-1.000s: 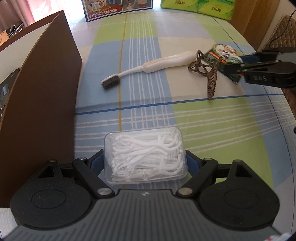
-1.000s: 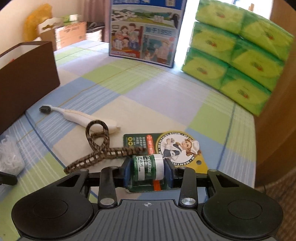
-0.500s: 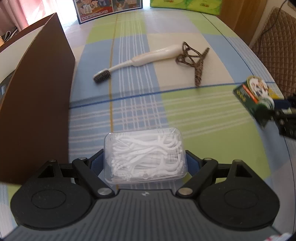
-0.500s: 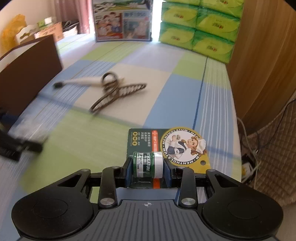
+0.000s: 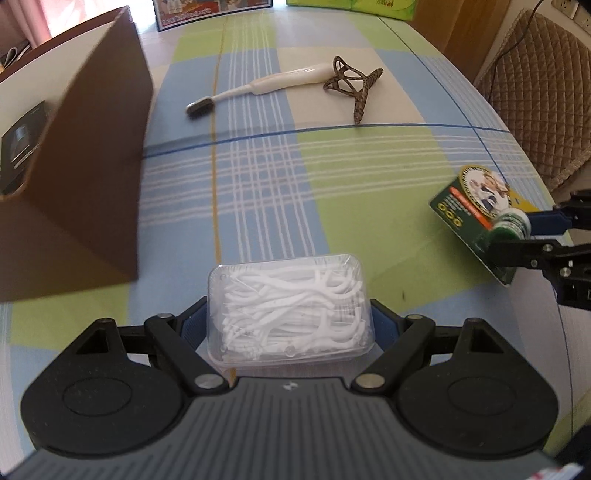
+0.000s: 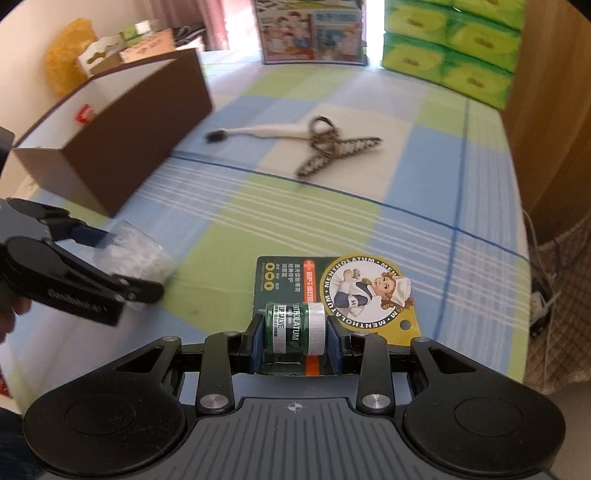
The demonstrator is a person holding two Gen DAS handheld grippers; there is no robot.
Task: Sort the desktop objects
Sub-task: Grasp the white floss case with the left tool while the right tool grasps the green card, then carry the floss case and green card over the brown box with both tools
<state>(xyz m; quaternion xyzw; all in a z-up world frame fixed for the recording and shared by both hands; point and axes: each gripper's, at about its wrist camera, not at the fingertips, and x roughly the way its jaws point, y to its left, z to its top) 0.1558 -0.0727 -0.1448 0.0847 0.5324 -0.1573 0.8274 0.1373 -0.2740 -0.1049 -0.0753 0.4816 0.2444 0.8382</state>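
Left wrist view: left gripper (image 5: 290, 314) pinching a clear rectangular plastic box of white floss picks (image 5: 290, 310) by its two short sides, held above the green, blue and cream checked tablecloth (image 5: 369, 177). To the left, close by, an open brown cardboard box with a white inside (image 5: 92, 147), with a dark packet (image 5: 20, 140) lying in it. Farther up the cloth, a white toothbrush with dark bristles (image 5: 258, 86), its handle end touching a brown patterned claw hair clip (image 5: 352, 83). At the right edge, right gripper (image 5: 517, 236) clamped on a small green lip-salve jar with a white cap, fixed to a dark green and yellow blister card (image 5: 469, 210); whether the card touches the cloth cannot be told. Beyond the table edge, a brown quilted chair back (image 5: 543, 81). Right wrist view: right gripper (image 6: 295, 332) with blue pads pressed on both ends of the jar and card (image 6: 332, 288), the printed card pointing forward over the cloth (image 6: 424, 192). Left gripper (image 6: 125, 266) entering from the left, blurred, with the floss box (image 6: 129, 254) between its fingers. Brown box (image 6: 140, 147) behind it, something red (image 6: 83, 114) inside. Toothbrush (image 6: 258, 131) and hair clip (image 6: 332, 147) mid-table, touching. At the far end, stacked green tissue packs (image 6: 454, 55) and a printed picture carton (image 6: 310, 33).
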